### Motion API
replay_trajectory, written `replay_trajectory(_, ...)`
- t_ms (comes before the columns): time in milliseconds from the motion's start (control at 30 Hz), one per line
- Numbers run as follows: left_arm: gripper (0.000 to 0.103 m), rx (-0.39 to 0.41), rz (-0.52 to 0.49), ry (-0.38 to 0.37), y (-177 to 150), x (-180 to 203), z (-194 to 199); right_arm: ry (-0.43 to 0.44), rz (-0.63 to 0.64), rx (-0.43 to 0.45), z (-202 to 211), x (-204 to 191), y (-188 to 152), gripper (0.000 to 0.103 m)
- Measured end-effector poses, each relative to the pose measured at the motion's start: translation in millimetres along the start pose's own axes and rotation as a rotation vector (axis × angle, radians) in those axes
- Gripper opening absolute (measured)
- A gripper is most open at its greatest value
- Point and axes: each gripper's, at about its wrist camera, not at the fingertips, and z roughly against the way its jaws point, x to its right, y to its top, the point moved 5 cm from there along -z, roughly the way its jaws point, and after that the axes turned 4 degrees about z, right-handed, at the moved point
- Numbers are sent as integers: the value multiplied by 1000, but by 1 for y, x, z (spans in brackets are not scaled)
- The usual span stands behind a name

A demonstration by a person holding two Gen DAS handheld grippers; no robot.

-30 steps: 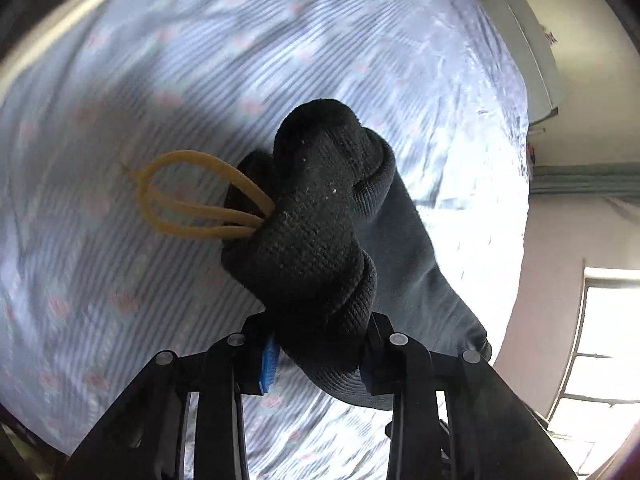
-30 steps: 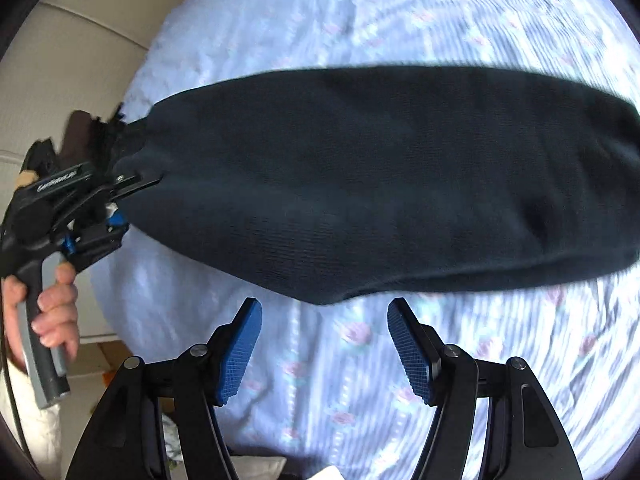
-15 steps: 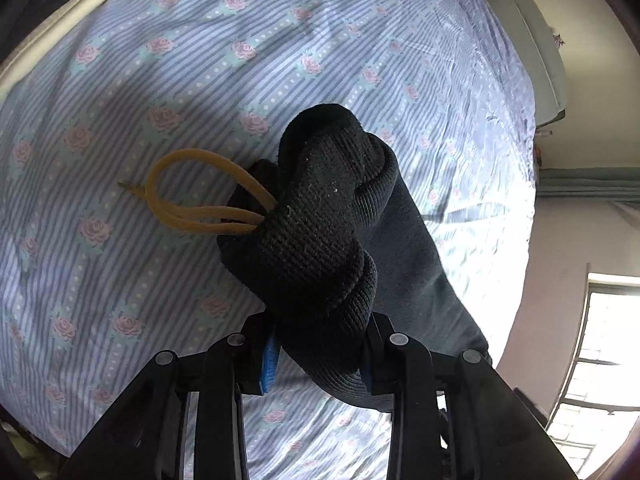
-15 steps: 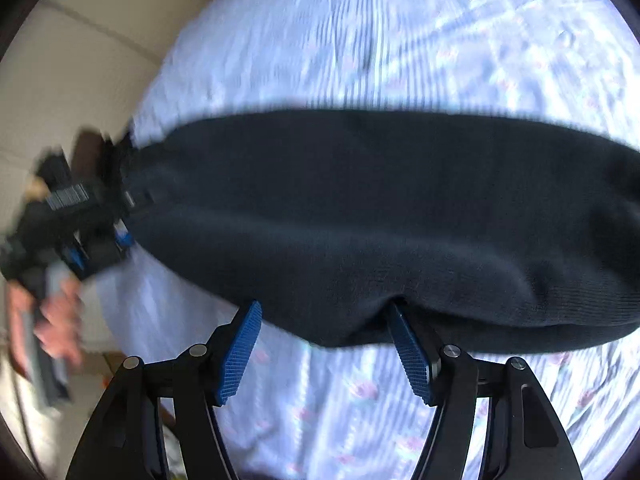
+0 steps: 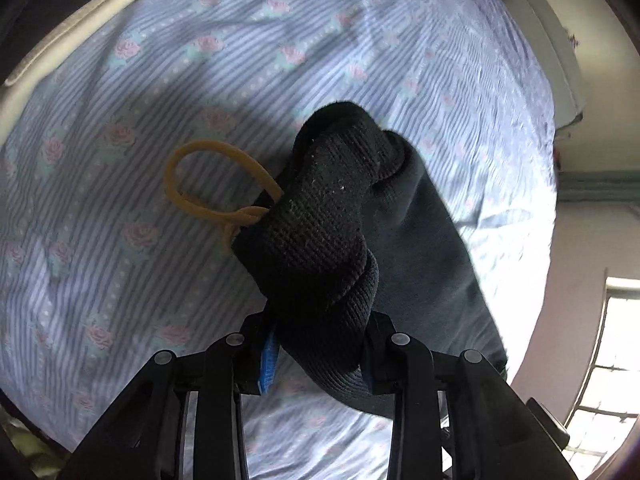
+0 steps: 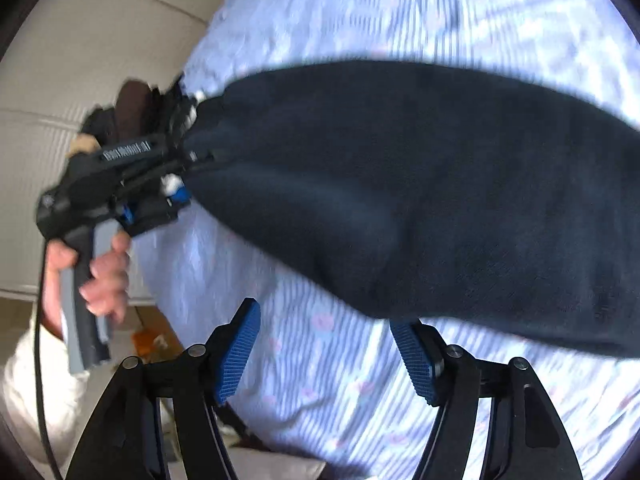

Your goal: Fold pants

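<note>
The left hand-held gripper (image 5: 316, 354) is clamped on the bunched, ribbed waistband of the black pants (image 5: 328, 232), the knit squeezed tight between its blue pads (image 5: 267, 364). A tan drawstring (image 5: 208, 184) loops out of the waistband on the left and hangs above the bed sheet (image 5: 160, 80), which is pale blue with stripes and small pink roses. From the clamp the dark fabric trails away to the lower right across the bed.

In the right wrist view the pants (image 6: 420, 184) stretch as a broad dark band across the sheet (image 6: 320, 380), one end gathered in the left hand-held gripper (image 6: 180, 168) at the left, which a person's hand (image 6: 102, 276) holds by its grey handle. A white label with lettering runs along that tool's black body (too blurred to read). No other writing or brand can be made out.

The right hand-held gripper (image 6: 326, 354) has its jaws well apart, its ridged blue pads (image 6: 238, 354) bare. The lower edge of the pants hangs just past the tip of the right-side pad; whether it touches that pad I cannot tell.
</note>
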Motion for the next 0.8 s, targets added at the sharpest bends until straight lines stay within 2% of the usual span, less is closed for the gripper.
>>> replay_trajectory(100,38,-7,-4,27,-4,-7,-5,48,-12,-66,-15,-11,-16,68)
replay_trajectory(200,47,5,-61,106,-8,-9,-1,-12,-19,-31,-3,-16,-22,67)
replay_trajectory(233,52,39,-118,168,-10,-6,8,-25,-44,-4,5,-16,-22,67)
replay_trajectory(333,62,135,-295,288,-24,9,37,-118,-97,126,55,0,-28,67)
replay_trajectory(400,64,192,-463,348,-44,27,56,-191,-142,211,91,19,-33,68)
replay_trajectory(467,64,207,-616,335,-71,51,67,-275,-192,288,125,47,-34,68)
replay_trajectory(600,63,206,-809,272,-122,99,58,-440,-324,411,192,120,-45,68)
replay_trajectory(700,61,169,-872,249,-151,131,33,-487,-408,466,217,167,-51,74)
replay_trajectory(800,57,120,-871,224,-163,157,6,-454,-462,464,217,200,-47,77)
